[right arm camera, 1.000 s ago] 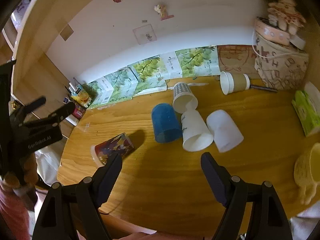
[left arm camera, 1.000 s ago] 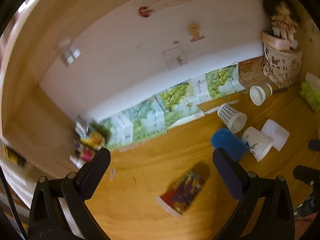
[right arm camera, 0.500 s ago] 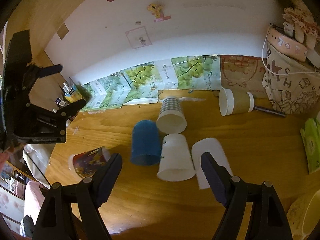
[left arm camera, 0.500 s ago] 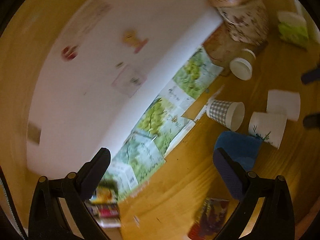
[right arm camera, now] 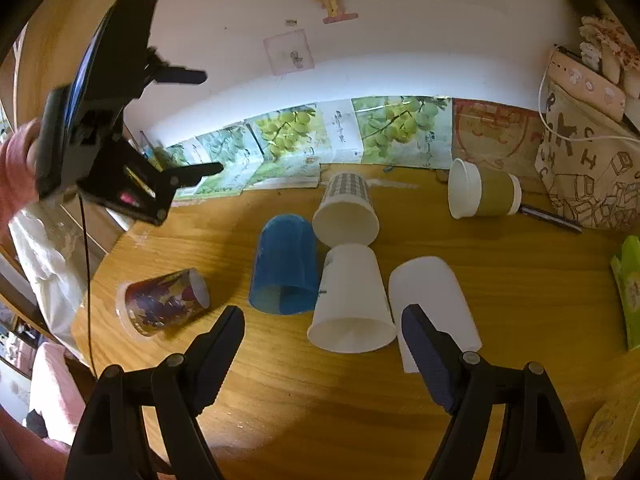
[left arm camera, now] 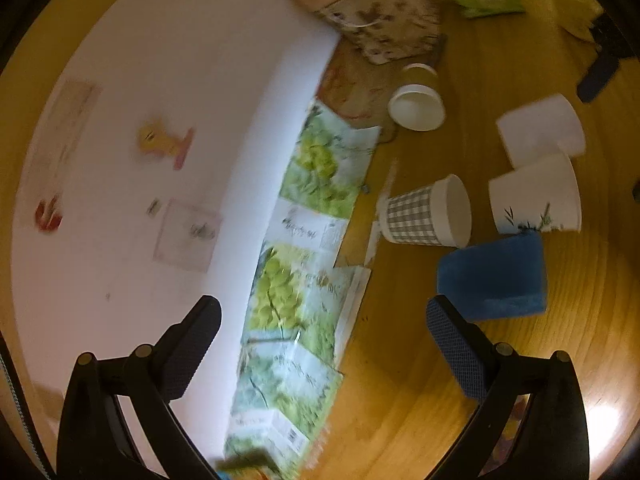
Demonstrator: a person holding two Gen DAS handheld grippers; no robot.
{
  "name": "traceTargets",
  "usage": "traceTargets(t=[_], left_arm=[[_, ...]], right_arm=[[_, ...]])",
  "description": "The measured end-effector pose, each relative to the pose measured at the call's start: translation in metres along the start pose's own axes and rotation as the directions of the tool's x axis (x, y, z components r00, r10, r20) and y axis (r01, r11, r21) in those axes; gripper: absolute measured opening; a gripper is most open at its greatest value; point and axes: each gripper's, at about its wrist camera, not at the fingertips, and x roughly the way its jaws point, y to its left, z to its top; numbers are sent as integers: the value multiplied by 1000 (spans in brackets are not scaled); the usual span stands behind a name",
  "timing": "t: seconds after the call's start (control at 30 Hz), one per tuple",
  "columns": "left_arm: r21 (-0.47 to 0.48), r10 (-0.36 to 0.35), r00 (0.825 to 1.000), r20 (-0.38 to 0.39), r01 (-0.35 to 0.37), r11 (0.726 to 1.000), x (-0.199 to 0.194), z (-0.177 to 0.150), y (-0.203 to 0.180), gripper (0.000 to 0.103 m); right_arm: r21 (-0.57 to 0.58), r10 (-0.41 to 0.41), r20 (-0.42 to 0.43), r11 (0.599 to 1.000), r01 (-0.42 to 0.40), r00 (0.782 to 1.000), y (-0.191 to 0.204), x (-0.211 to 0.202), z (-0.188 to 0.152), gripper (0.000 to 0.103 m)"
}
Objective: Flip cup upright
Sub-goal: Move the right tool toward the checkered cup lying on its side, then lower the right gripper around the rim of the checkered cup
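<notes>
Several cups lie on their sides on the wooden table [right arm camera: 520,280]. A blue cup [right arm camera: 285,266], a white cup with a leaf print [right arm camera: 352,304], a plain white cup [right arm camera: 434,300] and a checked cup [right arm camera: 347,208] lie together in the middle. A green-sleeved cup [right arm camera: 482,194] lies behind, a dark printed cup [right arm camera: 162,300] at the left. My right gripper [right arm camera: 324,340] is open and empty, just in front of the leaf-print cup. My left gripper [left arm camera: 320,336] is open, empty, rolled sideways, its right finger near the blue cup [left arm camera: 494,276]. It also shows raised at the left in the right wrist view [right arm camera: 200,124].
Grape-print cartons [right arm camera: 296,140] line the white wall behind the cups. A printed fabric bag [right arm camera: 588,152] stands at the back right with a pen [right arm camera: 552,218] beside it. A green packet [right arm camera: 630,292] lies at the right edge. The table edge drops off at the left.
My left gripper has rolled sideways and moved closer to the cup group. My right gripper has moved forward toward the leaf-print white cup. The cups have not moved.
</notes>
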Motion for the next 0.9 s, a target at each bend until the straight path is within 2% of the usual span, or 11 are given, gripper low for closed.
traceTargets(t=[0.07,0.2,0.37,0.6,0.9], left_arm=[[55,-7,999,36,5,998,4,-1,0,102],[109,-33,996,87,23,994,11,0,0,102],[195,-87,984,156,56,979,20,3,-5,102],[348,-180,959,218,96,933,36,6,-20,102],[445,-311,931,190,201,873,58,14,-28,102]], right_arm=[[6,-37,4,999,37,999,4,2,-4,82],[59,-93,23,994,92,995,10,6,-11,82],[107,-151,48,984,145,987,23,8,-21,82],[180,-183,60,969,170,981,40,12,-33,82],[263,-217,47,944,197,975,52,21,-46,82]])
